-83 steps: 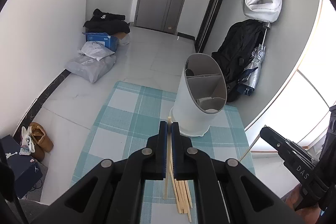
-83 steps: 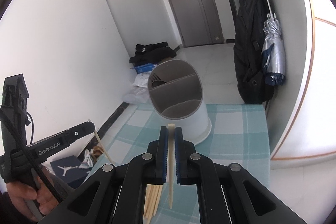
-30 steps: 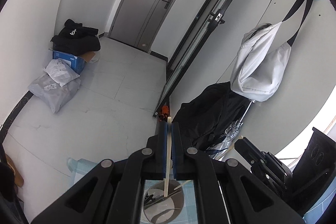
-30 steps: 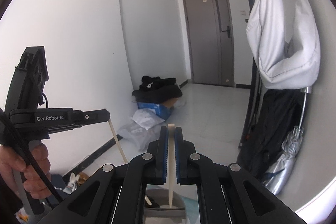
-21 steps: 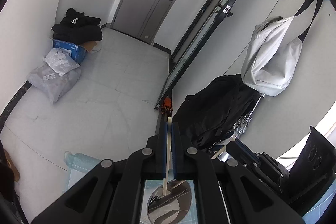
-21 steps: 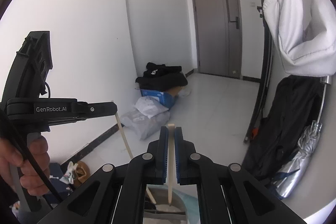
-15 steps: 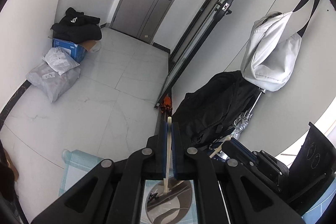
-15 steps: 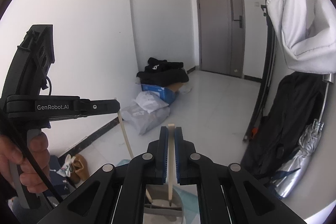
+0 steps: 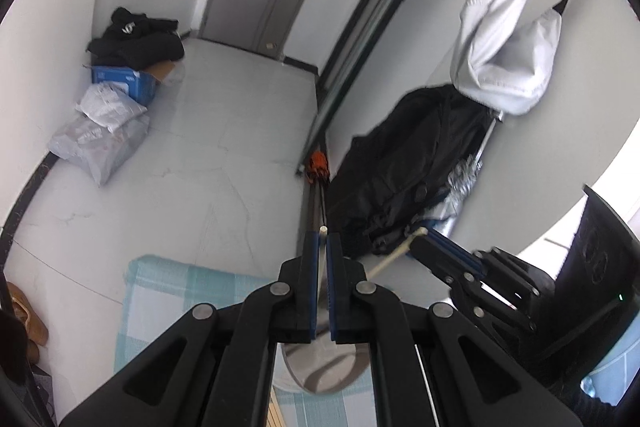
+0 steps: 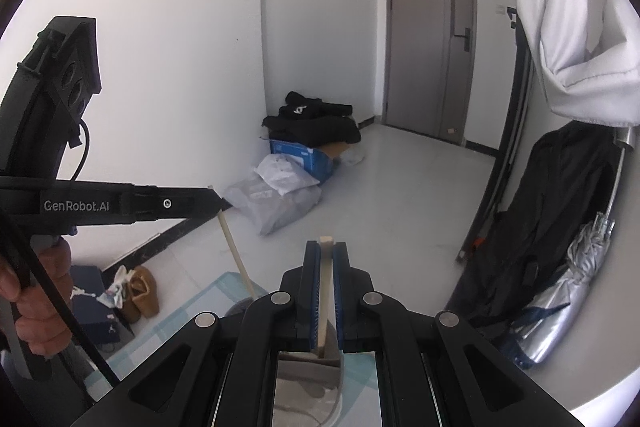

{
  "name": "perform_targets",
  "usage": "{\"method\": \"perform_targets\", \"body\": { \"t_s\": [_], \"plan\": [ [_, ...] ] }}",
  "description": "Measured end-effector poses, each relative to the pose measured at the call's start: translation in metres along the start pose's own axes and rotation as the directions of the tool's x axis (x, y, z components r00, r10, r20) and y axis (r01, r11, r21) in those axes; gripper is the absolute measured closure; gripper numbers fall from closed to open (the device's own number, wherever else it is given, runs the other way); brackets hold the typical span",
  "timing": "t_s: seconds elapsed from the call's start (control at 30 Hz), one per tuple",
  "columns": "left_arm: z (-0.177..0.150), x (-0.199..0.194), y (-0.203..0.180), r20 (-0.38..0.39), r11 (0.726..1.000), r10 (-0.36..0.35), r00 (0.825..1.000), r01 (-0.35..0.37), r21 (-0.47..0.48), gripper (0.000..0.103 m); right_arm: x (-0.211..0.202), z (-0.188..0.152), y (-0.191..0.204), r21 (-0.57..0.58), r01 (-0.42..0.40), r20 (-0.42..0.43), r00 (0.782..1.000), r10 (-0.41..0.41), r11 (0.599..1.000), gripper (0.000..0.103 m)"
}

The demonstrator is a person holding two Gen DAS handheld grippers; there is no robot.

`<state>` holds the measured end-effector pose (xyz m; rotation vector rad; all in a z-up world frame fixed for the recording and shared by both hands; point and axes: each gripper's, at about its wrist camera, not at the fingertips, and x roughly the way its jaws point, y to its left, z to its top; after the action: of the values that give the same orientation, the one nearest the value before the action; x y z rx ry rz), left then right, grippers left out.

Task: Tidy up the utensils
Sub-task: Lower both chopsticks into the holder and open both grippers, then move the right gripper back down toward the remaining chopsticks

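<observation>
both fisheye views are bright with daylight; in the left wrist view it blows out to white glare at three o'clock, and the pale grey tiled floor (image 9: 192, 187) gives it back with only soft shadows. straight lines bow hard toward the black circular rim, as the tall grey door (image 10: 430, 39) does at one o'clock in the right wrist view. the left wrist view is slightly smeared and soft, while the right wrist view is crisper, its lettering readable at nine o'clock.

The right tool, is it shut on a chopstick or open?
Shut on it. In its own view the right tool has both blue pads pressed against a pale chopstick that runs down toward the grey holder.
</observation>
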<state>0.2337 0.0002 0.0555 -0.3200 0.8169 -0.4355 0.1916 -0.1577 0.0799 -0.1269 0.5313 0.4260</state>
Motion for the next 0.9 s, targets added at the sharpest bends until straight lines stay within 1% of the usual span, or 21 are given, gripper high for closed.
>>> {"method": "perform_targets", "body": {
  "t_s": [0.03, 0.07, 0.1, 0.13, 0.17, 0.2, 0.23, 0.27, 0.33, 0.37, 0.47, 0.5, 0.53, 0.57, 0.6, 0.63, 0.7, 0.77, 0.83, 0.9],
  "plan": [
    [-0.003, 0.001, 0.001, -0.016, 1.0, -0.003, 1.0, 0.003, 0.002, 0.102, 0.002, -0.003, 0.0, 0.012, -0.025, -0.018, 0.999, 0.026, 1.0, 0.096],
    [-0.005, 0.001, 0.001, -0.024, 1.0, 0.009, 1.0, -0.009, -0.001, 0.102, 0.005, -0.006, 0.0, 0.024, -0.041, -0.035, 0.999, 0.042, 0.999, 0.096],
    [-0.006, 0.001, 0.002, -0.029, 1.0, 0.025, 0.999, -0.025, 0.002, 0.101, 0.007, -0.008, 0.002, 0.023, -0.032, -0.042, 0.999, 0.033, 0.999, 0.096],
    [-0.007, 0.0, 0.003, -0.034, 0.999, 0.043, 0.998, -0.043, 0.004, 0.097, 0.008, -0.011, 0.004, 0.013, -0.024, -0.045, 0.999, 0.024, 1.0, 0.095],
    [-0.007, -0.002, 0.004, -0.035, 0.998, 0.061, 0.997, -0.061, -0.002, 0.09, 0.008, -0.014, 0.006, 0.007, -0.018, -0.052, 0.999, 0.018, 1.0, 0.094],
    [-0.008, -0.004, 0.004, -0.037, 0.997, 0.077, 0.996, -0.077, -0.004, 0.084, 0.008, -0.017, 0.006, 0.014, -0.015, -0.061, 0.998, 0.016, 1.0, 0.091],
    [-0.009, -0.007, 0.004, -0.036, 0.996, 0.092, 0.995, -0.092, -0.002, 0.069, 0.006, -0.02, 0.005, 0.026, -0.018, -0.06, 0.998, 0.02, 0.999, 0.089],
    [-0.01, -0.012, 0.003, -0.026, 0.994, 0.108, 0.994, -0.109, 0.0, 0.055, 0.002, -0.023, 0.003, 0.043, -0.018, -0.05, 0.999, 0.021, 0.999, 0.089],
    [-0.014, -0.025, 0.004, 0.02, 0.993, 0.122, 0.992, -0.122, -0.009, 0.049, -0.008, -0.028, -0.001, 0.082, -0.021, -0.037, 0.999, 0.024, 0.996, 0.086],
    [-0.015, -0.031, 0.003, 0.032, 0.992, 0.128, 0.991, -0.128, -0.009, 0.046, -0.014, -0.03, -0.003, 0.102, -0.022, -0.03, 0.999, 0.025, 0.995, 0.085],
    [-0.02, -0.041, 0.0, 0.047, 0.984, 0.179, 0.983, -0.179, -0.007, 0.042, -0.031, -0.037, -0.007, 0.142, -0.01, -0.006, 1.0, 0.01, 0.99, 0.082],
    [-0.023, -0.046, -0.003, 0.065, 0.981, 0.196, 0.979, -0.196, 0.005, 0.041, -0.038, -0.039, -0.007, 0.154, -0.008, 0.004, 1.0, 0.007, 0.988, 0.077],
    [-0.027, -0.051, -0.007, 0.087, 0.975, 0.219, 0.972, -0.221, 0.019, 0.036, -0.045, -0.04, -0.006, 0.161, -0.008, 0.016, 1.0, 0.006, 0.987, 0.071],
    [-0.03, -0.057, -0.009, 0.108, 0.969, 0.243, 0.964, -0.247, 0.025, 0.029, -0.054, -0.041, -0.004, 0.165, -0.006, 0.033, 0.999, 0.0, 0.986, 0.066],
    [-0.034, -0.062, -0.012, 0.127, 0.963, 0.262, 0.957, -0.268, 0.03, 0.025, -0.061, -0.042, -0.002, 0.167, -0.007, 0.046, 0.999, -0.001, 0.986, 0.051],
    [-0.036, -0.066, -0.014, 0.138, 0.96, 0.272, 0.952, -0.279, 0.032, 0.018, -0.069, -0.043, 0.0, 0.17, -0.011, 0.062, 0.998, 0.001, 0.985, 0.031],
    [-0.042, -0.075, -0.017, 0.148, 0.954, 0.293, 0.944, -0.3, 0.022, 0.016, -0.088, -0.047, 0.006, 0.177, 0.024, 0.111, 0.993, -0.045, 0.984, 0.019],
    [-0.048, -0.084, -0.02, 0.163, 0.955, 0.293, 0.942, -0.298, 0.005, 0.016, -0.103, -0.051, 0.01, 0.188, 0.017, 0.135, 0.99, -0.043, 0.982, 0.02],
    [-0.056, -0.093, -0.025, 0.192, 0.958, 0.275, 0.942, -0.285, 0.026, 0.016, -0.117, -0.055, 0.013, 0.221, 0.016, 0.147, 0.988, -0.049, 0.975, 0.019],
    [-0.064, -0.098, -0.03, 0.208, 0.949, 0.297, 0.932, -0.311, 0.042, 0.016, -0.13, -0.059, 0.019, 0.23, 0.01, 0.163, 0.985, -0.049, 0.973, 0.019]
  ]
}}
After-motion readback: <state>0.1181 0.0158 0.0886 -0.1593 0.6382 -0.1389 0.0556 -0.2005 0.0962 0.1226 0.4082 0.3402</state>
